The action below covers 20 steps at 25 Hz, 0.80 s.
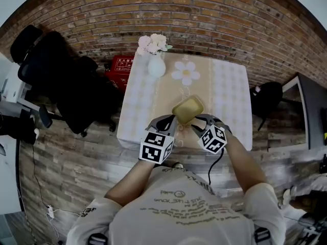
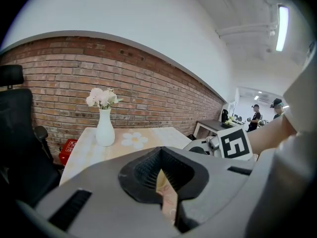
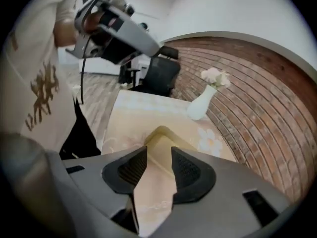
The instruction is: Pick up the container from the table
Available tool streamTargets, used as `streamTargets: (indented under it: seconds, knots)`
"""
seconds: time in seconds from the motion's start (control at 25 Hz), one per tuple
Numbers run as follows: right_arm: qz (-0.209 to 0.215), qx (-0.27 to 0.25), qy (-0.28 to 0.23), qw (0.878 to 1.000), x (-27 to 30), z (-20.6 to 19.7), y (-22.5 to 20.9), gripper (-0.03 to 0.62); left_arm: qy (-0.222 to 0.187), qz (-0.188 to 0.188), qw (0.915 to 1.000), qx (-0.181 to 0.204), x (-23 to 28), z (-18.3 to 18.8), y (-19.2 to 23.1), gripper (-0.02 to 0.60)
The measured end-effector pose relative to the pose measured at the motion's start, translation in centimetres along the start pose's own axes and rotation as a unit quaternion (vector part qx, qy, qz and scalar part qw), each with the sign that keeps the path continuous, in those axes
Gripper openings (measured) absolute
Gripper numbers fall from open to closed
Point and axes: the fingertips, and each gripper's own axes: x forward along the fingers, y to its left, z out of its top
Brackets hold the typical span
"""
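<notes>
A shallow tan container [image 1: 188, 109] sits tilted near the front edge of the table [image 1: 232, 93]; I cannot tell whether it is clear of the cloth. My left gripper [image 1: 171, 121] is at its left side. In the left gripper view its jaws [image 2: 166, 185] are shut on a thin tan edge of the container [image 2: 167, 195]. My right gripper [image 1: 200, 122] is at the container's right side. In the right gripper view its jaws [image 3: 158, 168] stand apart, with the container's corner [image 3: 161, 135] lying in the gap between them.
A white vase of pale flowers [image 1: 156, 64] and a daisy-shaped mat [image 1: 185, 71] stand at the table's far end. A black office chair [image 1: 66, 80] and a red box [image 1: 120, 68] are to the left. A dark stool [image 1: 269, 98] is at the right.
</notes>
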Motion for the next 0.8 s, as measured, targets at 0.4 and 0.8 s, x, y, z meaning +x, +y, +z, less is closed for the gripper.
streamTargets:
  seconds: [0.4, 0.8]
  knots:
    - [0.092, -0.257, 0.139, 0.952, 5.2, -3.5, 1.7, 0.153, -0.006, 0.034, 0.9992, -0.018, -2.1, -1.1, 2.2, 0.003]
    - [0.133, -0.298, 0.189, 0.926, 8.6, -4.7, 2.2, 0.105, -0.011, 0.056, 0.9979, -0.030, -3.5, -1.2, 4.4, 0.003]
